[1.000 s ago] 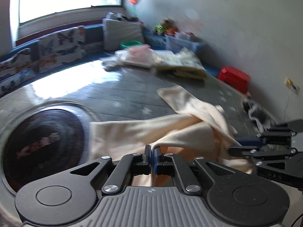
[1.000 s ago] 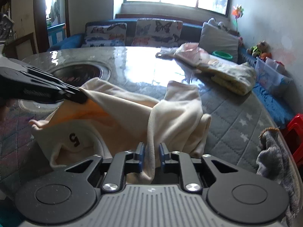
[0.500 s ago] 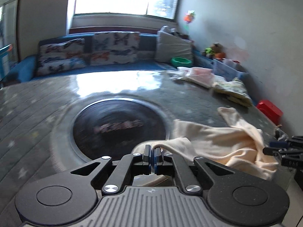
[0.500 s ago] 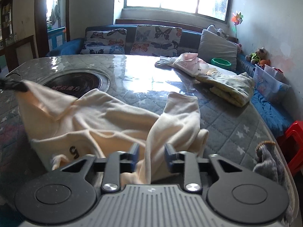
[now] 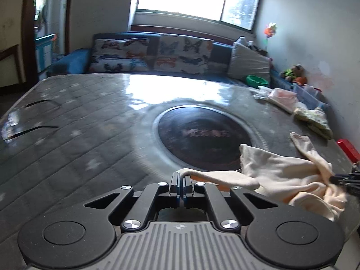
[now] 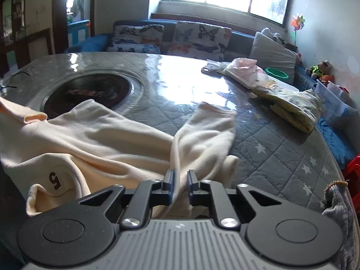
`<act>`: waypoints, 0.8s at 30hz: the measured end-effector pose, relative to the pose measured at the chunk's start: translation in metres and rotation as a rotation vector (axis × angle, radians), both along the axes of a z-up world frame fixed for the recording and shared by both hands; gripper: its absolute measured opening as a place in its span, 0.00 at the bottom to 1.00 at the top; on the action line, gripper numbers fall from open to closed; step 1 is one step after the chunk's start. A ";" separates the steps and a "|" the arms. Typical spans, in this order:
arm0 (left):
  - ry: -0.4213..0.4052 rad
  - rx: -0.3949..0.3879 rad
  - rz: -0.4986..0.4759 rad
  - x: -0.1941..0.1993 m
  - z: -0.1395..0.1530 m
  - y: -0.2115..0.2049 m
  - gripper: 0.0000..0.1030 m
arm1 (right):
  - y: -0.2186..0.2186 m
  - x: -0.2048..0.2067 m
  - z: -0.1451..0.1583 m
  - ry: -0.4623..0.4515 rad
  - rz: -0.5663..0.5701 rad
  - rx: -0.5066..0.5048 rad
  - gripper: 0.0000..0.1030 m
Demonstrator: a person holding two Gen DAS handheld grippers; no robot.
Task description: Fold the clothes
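Quilted grey surface [image 6: 281, 148] carries my cream garment [image 6: 94, 135] crumpled at its near edge, not yet folded. My left claw [image 5: 180, 187] is clamped on its hem; my right claw [image 6: 180, 185] stands slightly apart around a sleeve. Folded clothes [image 6: 292, 105] lie toward the far right corner.
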State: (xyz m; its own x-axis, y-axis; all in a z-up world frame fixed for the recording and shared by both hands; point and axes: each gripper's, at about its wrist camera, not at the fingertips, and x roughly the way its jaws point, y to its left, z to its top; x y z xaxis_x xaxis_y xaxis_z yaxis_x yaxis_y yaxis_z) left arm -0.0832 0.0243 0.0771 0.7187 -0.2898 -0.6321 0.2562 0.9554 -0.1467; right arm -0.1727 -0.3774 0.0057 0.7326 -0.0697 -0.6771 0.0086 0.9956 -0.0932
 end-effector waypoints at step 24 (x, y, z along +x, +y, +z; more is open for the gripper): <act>0.095 0.141 0.124 -0.019 -0.005 0.075 0.57 | 0.001 0.069 0.006 0.002 -0.018 0.063 0.43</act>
